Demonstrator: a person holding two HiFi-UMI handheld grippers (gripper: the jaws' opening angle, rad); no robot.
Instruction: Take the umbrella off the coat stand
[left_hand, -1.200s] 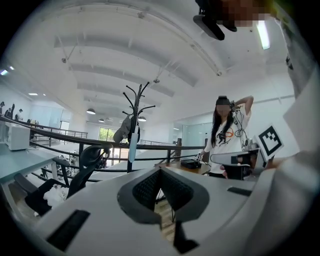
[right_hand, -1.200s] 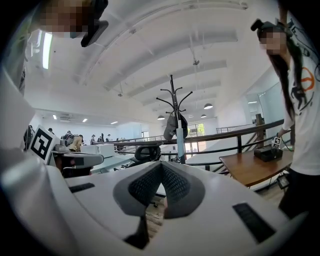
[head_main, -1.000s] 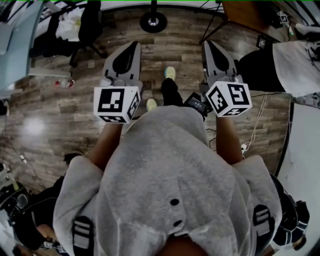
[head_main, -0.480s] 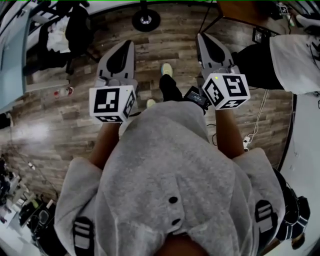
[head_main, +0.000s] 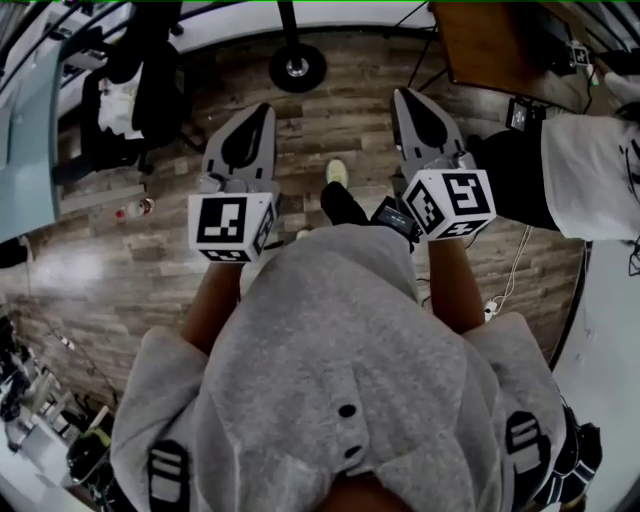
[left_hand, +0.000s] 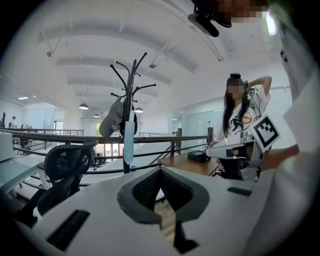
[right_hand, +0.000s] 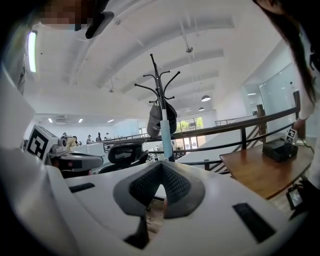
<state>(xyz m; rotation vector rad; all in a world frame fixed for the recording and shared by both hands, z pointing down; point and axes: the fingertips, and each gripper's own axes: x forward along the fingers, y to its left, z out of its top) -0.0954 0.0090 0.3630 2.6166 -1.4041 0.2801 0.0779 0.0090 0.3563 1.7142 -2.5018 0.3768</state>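
Observation:
A black coat stand rises ahead of me, and its round base shows on the wood floor in the head view. A folded light-blue umbrella hangs down along the pole; the right gripper view shows the umbrella too. Beside it hangs a grey cap. My left gripper and right gripper are held side by side, pointing at the stand and still well short of it. Both are shut and hold nothing.
A black office chair stands left of the stand, with a dark railing behind. A wooden desk is on the right. Another person in a white shirt stands at my right side, holding another gripper.
I have walked forward: the stand's base has come nearer in the head view and both grippers have moved with me toward it. Jaws stay shut.

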